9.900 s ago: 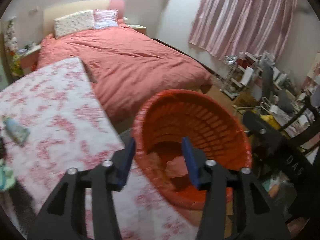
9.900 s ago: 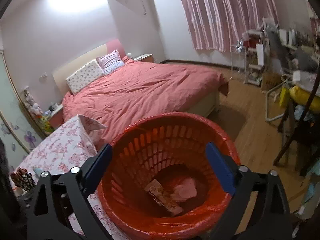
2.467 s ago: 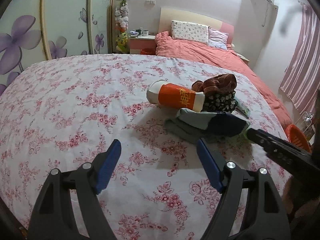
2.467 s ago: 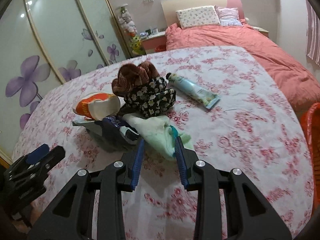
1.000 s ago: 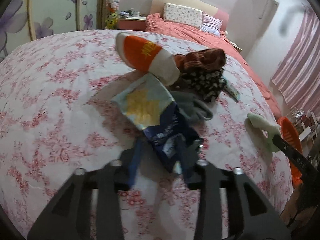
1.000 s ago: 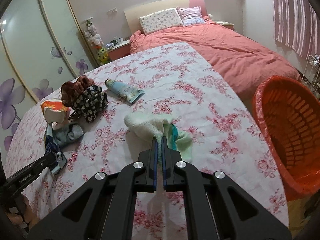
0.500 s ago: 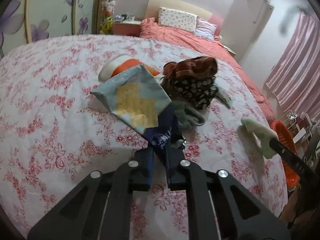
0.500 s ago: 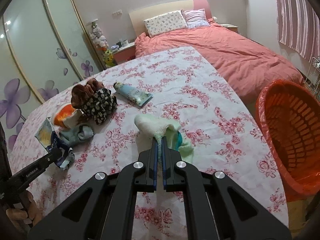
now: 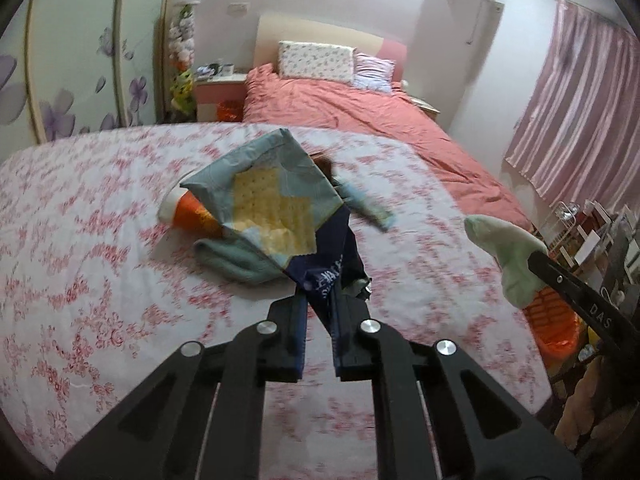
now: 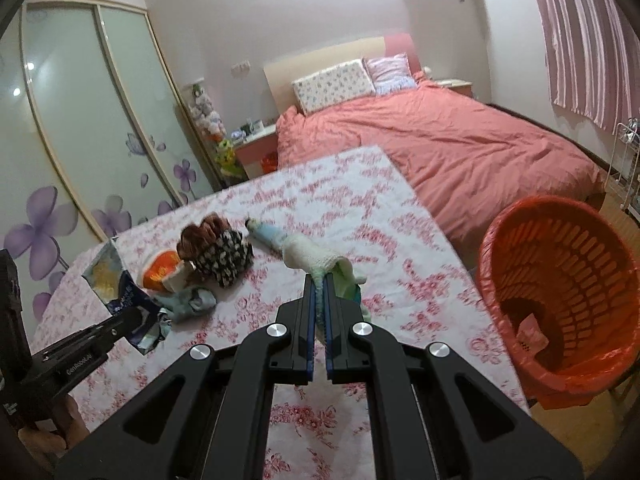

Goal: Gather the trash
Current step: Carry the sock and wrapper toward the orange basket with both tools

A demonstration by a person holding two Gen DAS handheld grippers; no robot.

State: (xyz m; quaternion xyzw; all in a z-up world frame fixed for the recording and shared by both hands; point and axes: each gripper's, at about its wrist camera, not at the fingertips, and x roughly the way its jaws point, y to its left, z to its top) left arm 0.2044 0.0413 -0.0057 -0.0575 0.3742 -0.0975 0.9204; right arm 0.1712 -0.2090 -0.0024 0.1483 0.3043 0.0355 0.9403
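Two grippers, each held by a person, are raised over a wide table (image 10: 400, 216) covered in a pink floral cloth, in a bedroom with a coral-covered bed (image 10: 460, 140) at the far side.

To the right of the table stands an orange slatted basket (image 10: 568, 280), lined with a thin red bag and tilted so its mouth faces the camera. At its bottom lies a pale pink scrap (image 10: 530, 330); the rest of the inside looks bare.

The left gripper (image 9: 320, 312) has its fingers clenched on the dark blue end of a snack wrapper (image 9: 272, 200). The wrapper is lifted off the cloth, its long axis running from the fingers up and away, with the pale blue and yellow printed end farthest from the gripper.

The right gripper (image 10: 319, 292) is closed tight on a pale green sock (image 10: 308, 258), which hangs above the table. Its length extends away from the fingers, toward the far left.

Left on the table, near its middle, sit a cluster: an orange and white cup (image 10: 160, 272) on its side, a brown and black floral scrunchie bundle (image 10: 218, 254), a grey-green sock (image 10: 188, 300), and a light blue tube (image 10: 268, 238) lying flat, cap pointing far left.
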